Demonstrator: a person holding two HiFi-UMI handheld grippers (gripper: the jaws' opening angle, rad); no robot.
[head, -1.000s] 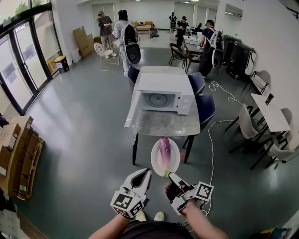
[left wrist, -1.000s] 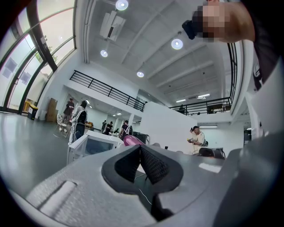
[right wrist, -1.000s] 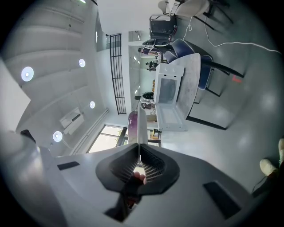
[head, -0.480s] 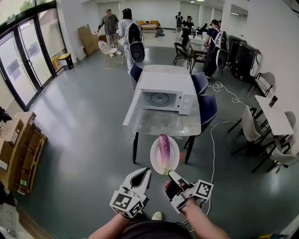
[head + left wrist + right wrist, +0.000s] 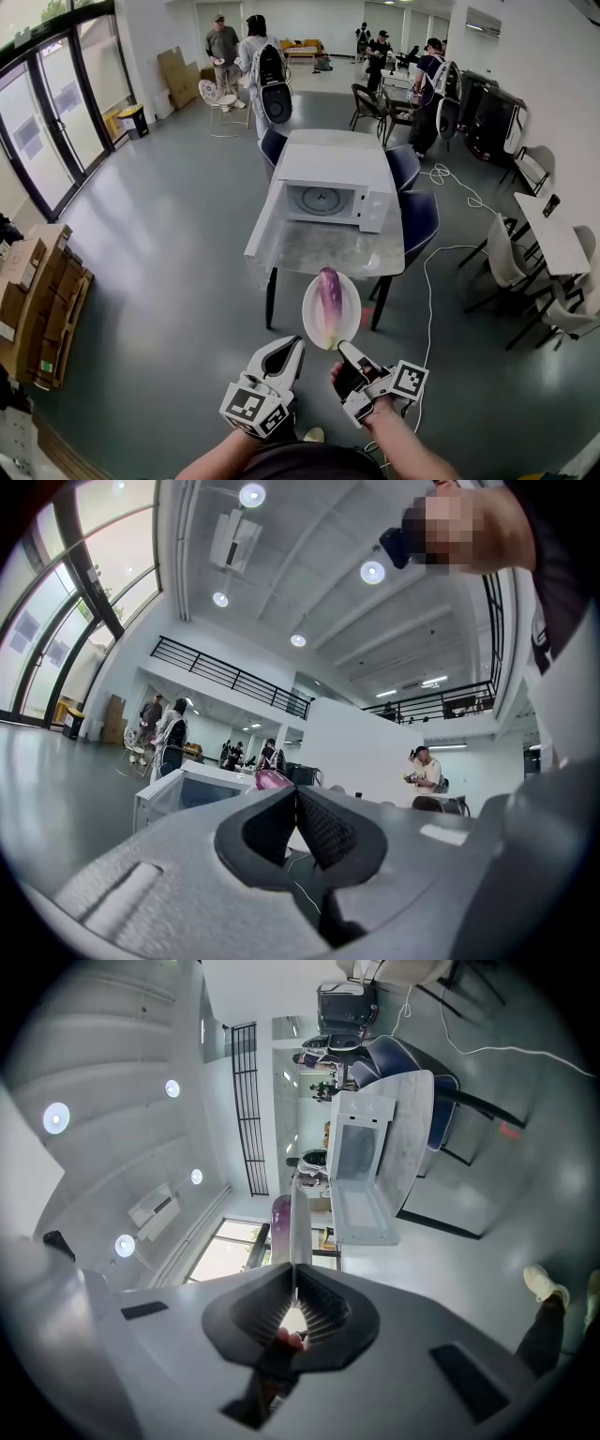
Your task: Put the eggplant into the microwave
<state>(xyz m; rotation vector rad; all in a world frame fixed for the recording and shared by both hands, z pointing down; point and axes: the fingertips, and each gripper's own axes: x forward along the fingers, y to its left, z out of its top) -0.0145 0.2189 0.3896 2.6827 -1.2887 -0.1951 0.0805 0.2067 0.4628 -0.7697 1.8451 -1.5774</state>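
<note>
A purple eggplant (image 5: 329,298) lies on a white plate (image 5: 309,317) held out in front of me. My right gripper (image 5: 343,352) is shut on the plate's near rim. In the right gripper view the plate (image 5: 297,1232) shows edge-on between the pads, with the eggplant (image 5: 280,1222) on it. My left gripper (image 5: 298,345) is beside it on the left, shut and holding nothing. The white microwave (image 5: 330,183) stands ahead on a marble-topped table (image 5: 337,251), its door (image 5: 265,225) swung open to the left and its cavity in view. The left gripper view also catches the microwave (image 5: 183,794).
Dark blue chairs (image 5: 415,217) stand round the table, and a white cable (image 5: 429,309) trails over the floor to its right. Cardboard boxes (image 5: 37,300) lie at far left. Several people (image 5: 262,75) stand at the back. Grey floor lies between me and the table.
Both grippers and the plate with the eggplant have edged slightly towards the table. The right gripper's hold is the same. People at the back have shifted.
</note>
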